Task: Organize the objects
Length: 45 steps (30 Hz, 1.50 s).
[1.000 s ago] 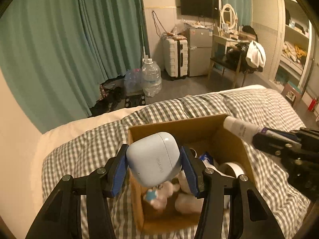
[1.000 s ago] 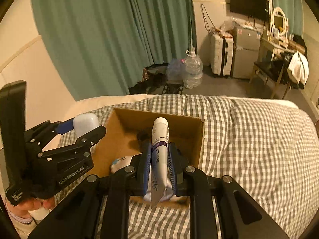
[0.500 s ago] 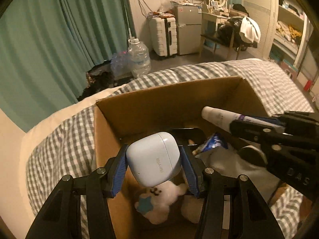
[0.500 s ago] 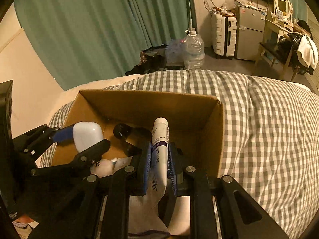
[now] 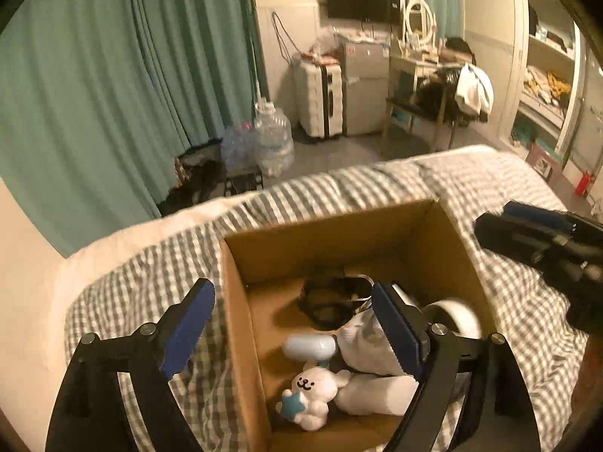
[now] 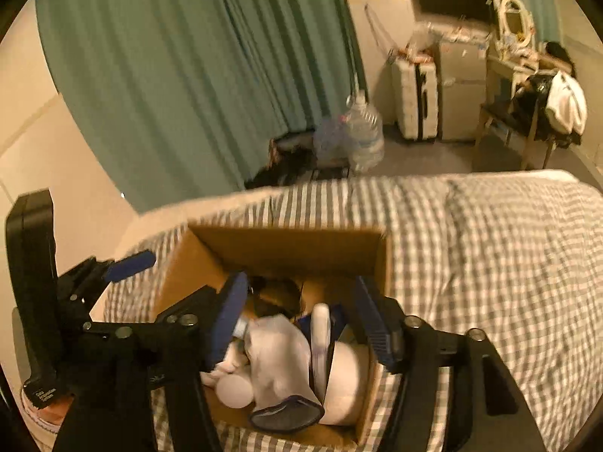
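Observation:
An open cardboard box [image 5: 241, 324] [image 6: 286, 243] sits on the checked bed. Inside lie the pale blue earbud case [image 5: 309, 346], a white plush toy [image 5: 314, 391], white socks [image 5: 371, 342] [image 6: 277, 358], a tape roll [image 5: 454, 314] and the white tube [image 6: 320, 339]. My left gripper [image 5: 297, 324] is open and empty above the box's left side; it also shows in the right wrist view [image 6: 113, 275]. My right gripper [image 6: 301, 320] is open and empty over the box; it also shows in the left wrist view [image 5: 542, 241].
The grey checked bedspread [image 6: 490, 263] spreads to the right of the box. Beyond the bed are green curtains [image 5: 113, 75], water bottles [image 5: 271, 139], a white suitcase [image 5: 320, 101], a small fridge [image 5: 363, 86] and a chair with clothes [image 5: 452, 94].
Both grippers have opened. The earbud case dropped from my left gripper into the box and the tube from my right gripper into the box. Both grippers have pulled back upward.

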Motion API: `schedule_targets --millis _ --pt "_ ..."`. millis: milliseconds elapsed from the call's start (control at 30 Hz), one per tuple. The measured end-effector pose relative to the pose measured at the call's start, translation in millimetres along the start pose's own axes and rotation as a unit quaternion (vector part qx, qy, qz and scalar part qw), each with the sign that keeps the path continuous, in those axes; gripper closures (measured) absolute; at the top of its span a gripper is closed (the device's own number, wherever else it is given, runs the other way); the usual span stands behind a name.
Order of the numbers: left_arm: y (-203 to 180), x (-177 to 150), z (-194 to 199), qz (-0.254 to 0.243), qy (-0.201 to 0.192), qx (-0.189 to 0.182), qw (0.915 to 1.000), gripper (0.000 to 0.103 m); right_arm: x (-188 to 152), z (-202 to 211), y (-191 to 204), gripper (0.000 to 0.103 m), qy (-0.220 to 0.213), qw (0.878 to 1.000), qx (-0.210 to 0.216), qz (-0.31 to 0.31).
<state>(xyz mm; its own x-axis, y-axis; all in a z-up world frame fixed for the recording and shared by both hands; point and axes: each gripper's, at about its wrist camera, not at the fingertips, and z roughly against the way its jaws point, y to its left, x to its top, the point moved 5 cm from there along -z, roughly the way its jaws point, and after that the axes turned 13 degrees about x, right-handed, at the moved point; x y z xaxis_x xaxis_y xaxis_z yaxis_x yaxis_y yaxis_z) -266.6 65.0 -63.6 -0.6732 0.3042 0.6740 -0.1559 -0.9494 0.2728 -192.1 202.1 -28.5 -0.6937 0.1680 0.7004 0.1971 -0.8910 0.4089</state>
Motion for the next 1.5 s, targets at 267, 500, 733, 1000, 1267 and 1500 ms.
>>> schedule_targets --millis 267,500,733,1000,1267,1500 --pt "24 28 87 0.013 -0.064 0.022 0.9976 0.003 28 90 42 0.020 -0.079 0.997 -0.008 0.023" --pt "36 40 172 0.037 -0.122 0.017 0.9917 0.000 40 166 81 0.008 -0.126 0.989 -0.049 0.053" --pt "47 27 236 0.065 -0.156 0.023 0.9854 0.000 24 233 101 0.004 -0.175 0.976 -0.106 0.071" --pt "50 -16 275 0.085 -0.217 0.059 0.9707 0.000 -16 267 105 0.002 -0.184 0.967 -0.147 0.097" --pt "53 -67 267 0.102 -0.220 0.070 0.9676 0.000 -78 259 94 0.002 -0.197 0.962 -0.144 0.120" --pt "49 -111 231 0.143 -0.207 0.094 0.9632 0.000 -107 209 78 0.002 -0.150 0.977 -0.117 0.100"
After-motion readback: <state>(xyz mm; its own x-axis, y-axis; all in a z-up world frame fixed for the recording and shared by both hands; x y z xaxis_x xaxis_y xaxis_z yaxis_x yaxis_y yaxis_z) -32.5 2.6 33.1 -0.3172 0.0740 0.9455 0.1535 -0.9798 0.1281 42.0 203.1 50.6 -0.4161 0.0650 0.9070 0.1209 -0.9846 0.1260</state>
